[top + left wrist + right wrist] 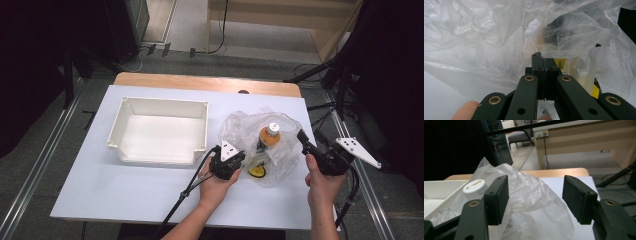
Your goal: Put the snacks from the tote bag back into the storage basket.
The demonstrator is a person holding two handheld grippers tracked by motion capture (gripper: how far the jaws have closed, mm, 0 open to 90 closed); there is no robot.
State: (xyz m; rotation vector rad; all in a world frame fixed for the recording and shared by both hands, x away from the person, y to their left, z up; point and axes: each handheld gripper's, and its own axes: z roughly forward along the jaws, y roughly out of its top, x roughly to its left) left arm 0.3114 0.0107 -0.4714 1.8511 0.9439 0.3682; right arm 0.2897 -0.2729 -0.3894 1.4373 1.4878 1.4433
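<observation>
A crumpled clear plastic bag (240, 125) lies on the white table, to the right of the bin. Inside it stands an orange bottle (269, 137) with a white cap (475, 187), and a small yellow thing (257, 172) lies at its near side. My left gripper (241, 159) is at the bag's near left edge. In the left gripper view its jaws (544, 63) are shut on a fold of the bag's film (474, 37). My right gripper (302, 136) hovers at the bag's right side. It stands open (535, 197), with the bag (524, 185) bulging up between the pads and neither pad pressing on it.
A white rectangular bin (165, 102) with nothing in it sits left of the bag, and its corner (439, 187) shows in the right gripper view. The white sheet (125, 190) covers the wooden table (200, 81). Black stands and cables flank the table on both sides.
</observation>
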